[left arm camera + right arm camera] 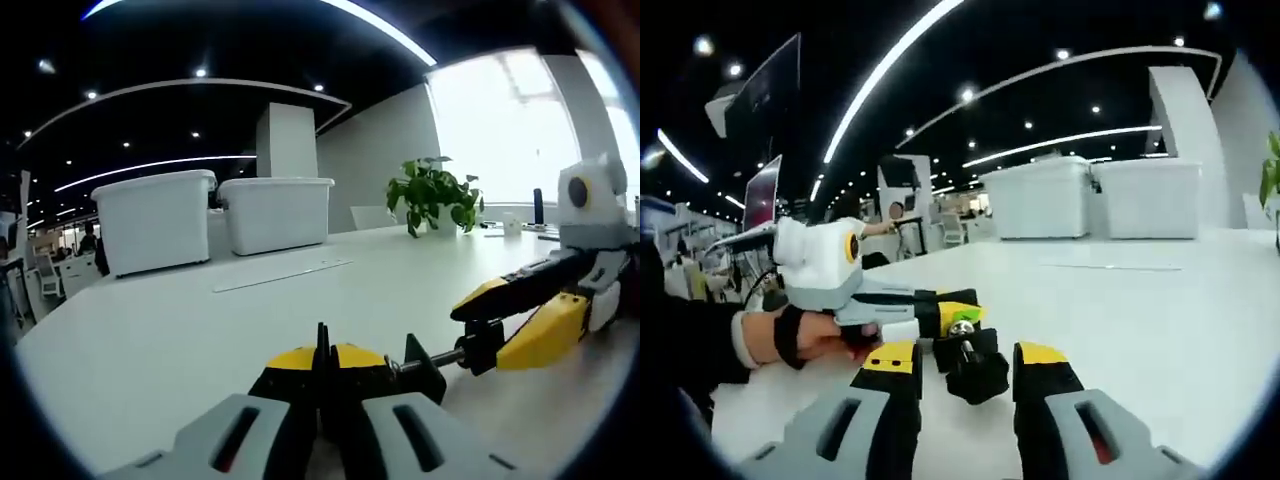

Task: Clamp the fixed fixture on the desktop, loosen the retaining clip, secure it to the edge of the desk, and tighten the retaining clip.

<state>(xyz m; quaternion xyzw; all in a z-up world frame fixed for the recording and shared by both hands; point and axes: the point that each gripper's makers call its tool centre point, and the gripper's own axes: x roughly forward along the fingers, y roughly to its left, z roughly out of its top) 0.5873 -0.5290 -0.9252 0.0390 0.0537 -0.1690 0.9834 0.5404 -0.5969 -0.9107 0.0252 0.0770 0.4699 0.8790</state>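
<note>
**Clamp pinched at the counter edge**

We see the left gripper [325, 385] pressed together on the clamp [405, 365] at the counter's [200, 330] near edge. The right gripper [965, 385], jaws spread, straddles the clamp's screw [965, 350].

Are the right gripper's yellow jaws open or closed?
Open. In the right gripper view, the right gripper shows a wide gap between its jaws, with the black clamp there.

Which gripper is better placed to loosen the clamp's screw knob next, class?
Right. The right gripper has open fingers either side of the black knob, while the left gripper is shut on the clamp, steadying it.
</note>
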